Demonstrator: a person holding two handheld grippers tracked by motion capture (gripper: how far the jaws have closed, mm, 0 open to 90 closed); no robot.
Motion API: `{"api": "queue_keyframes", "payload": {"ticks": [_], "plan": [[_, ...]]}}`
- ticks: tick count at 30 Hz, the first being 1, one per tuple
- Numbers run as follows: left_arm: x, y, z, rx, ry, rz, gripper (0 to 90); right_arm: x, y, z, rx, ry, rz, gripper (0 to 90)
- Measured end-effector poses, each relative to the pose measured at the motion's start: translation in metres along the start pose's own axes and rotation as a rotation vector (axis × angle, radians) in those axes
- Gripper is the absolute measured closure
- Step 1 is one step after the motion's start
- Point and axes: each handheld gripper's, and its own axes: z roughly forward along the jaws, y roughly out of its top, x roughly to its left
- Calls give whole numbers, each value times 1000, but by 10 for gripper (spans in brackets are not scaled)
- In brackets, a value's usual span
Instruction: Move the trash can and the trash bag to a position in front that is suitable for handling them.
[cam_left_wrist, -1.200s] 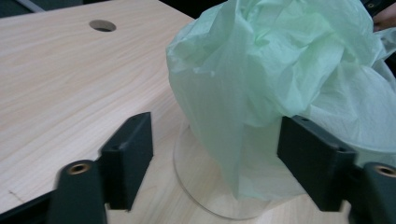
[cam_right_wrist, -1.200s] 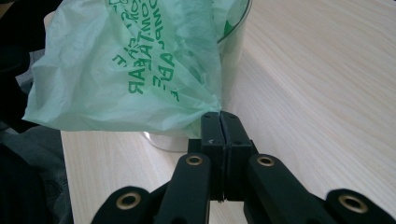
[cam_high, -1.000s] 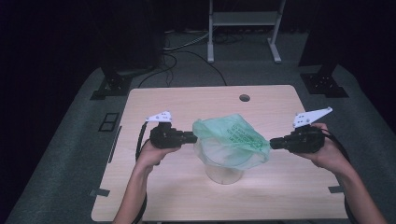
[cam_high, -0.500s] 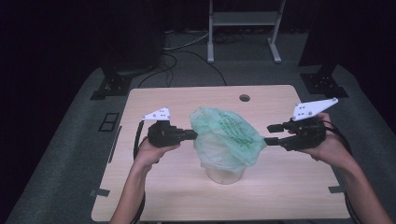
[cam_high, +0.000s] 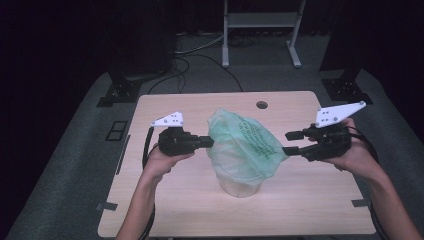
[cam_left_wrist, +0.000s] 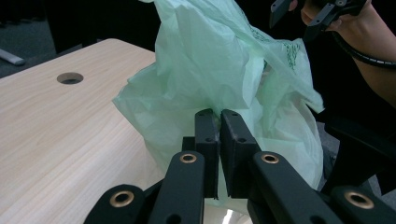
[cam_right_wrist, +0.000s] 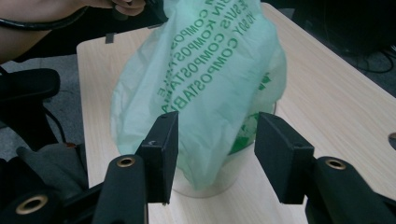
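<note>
High view showed the left tool (cam_high: 209, 142) pinching the green bag (cam_high: 245, 145) draped over a container (cam_high: 241, 187); beside the bag, the right tool (cam_high: 290, 142) stood spread.

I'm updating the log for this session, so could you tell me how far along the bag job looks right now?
Done: the green bag is draped over the tub on the table. In hand: the left gripper is shut on the bag's edge, while the right gripper is open beside the bag, gripping nothing. Left, probably: regripping the right side and settling the bag over the rim.
</note>
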Motion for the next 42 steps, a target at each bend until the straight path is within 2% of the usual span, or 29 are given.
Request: {"api": "queue_keyframes", "payload": {"ticks": [8,11,13,15,19,21,25,29,31,37,40,42], "plan": [[-6,10,8,13,-9,22,859,11,10,20,10,30,-61,487],[-7,12,9,15,-12,27,859,14,13,27,24,20,-83,505],[-7,13,10,15,-13,27,859,16,13,32,26,-9,-105,556],[-8,13,10,14,-13,29,859,16,14,36,38,-31,-107,613],[-7,14,9,15,-12,30,859,12,14,42,67,-37,-81,842],[-7,14,8,13,-6,28,859,11,14,43,72,-25,-74,900],[-2,12,5,10,16,14,860,8,12,41,62,-45,-59,900],[6,4,1,16,48,-17,861,-5,3,34,41,-93,-4,900],[9,-2,-1,16,53,-33,861,-12,-5,32,39,-92,32,900],[16,-11,0,19,63,-66,861,-24,-26,39,45,-111,85,900],[20,-9,4,16,77,-74,877,-28,-28,44,34,-125,102,900],[26,-9,6,5,104,-96,885,-34,-30,48,12,-144,130,900]]}}
